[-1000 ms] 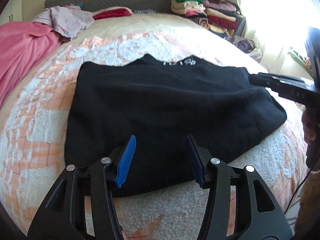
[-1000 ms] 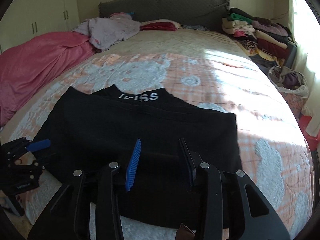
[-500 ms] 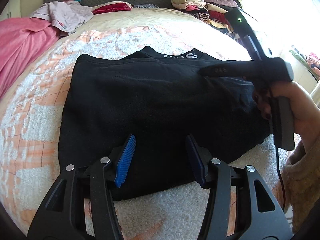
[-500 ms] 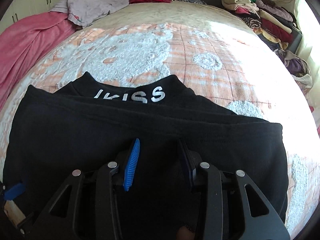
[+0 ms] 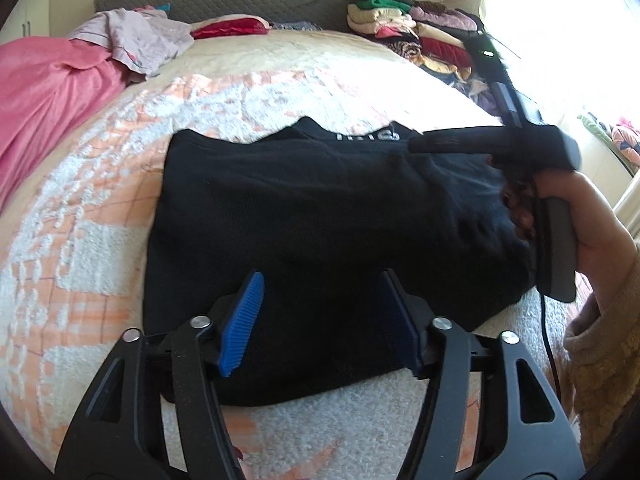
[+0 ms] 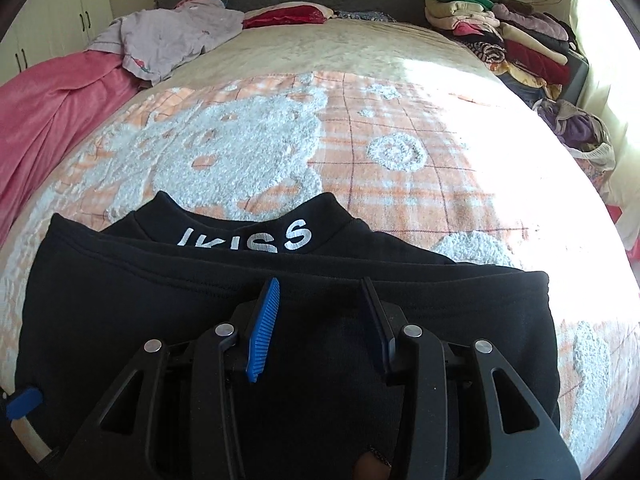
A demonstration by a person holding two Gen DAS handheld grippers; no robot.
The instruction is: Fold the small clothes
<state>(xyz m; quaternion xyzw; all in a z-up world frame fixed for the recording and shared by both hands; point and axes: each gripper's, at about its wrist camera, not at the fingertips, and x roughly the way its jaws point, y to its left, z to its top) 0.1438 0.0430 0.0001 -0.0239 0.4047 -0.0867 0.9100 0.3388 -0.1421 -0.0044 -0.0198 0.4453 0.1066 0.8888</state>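
Lying flat on the near part of the bed [image 6: 400, 128], the folded black top [image 5: 320, 208] shows its white-lettered collar on the far side. Spread and pinching nothing, the left claw [image 5: 320, 320] hovers over its near edge, its jaws having just been opening. Over the top's right part, the right claw [image 6: 320, 320] is likewise spread, its jaws just opening with nothing between.

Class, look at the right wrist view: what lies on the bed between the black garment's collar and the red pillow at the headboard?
Nothing: between the black garment and the red pillow only bare bedspread shows.
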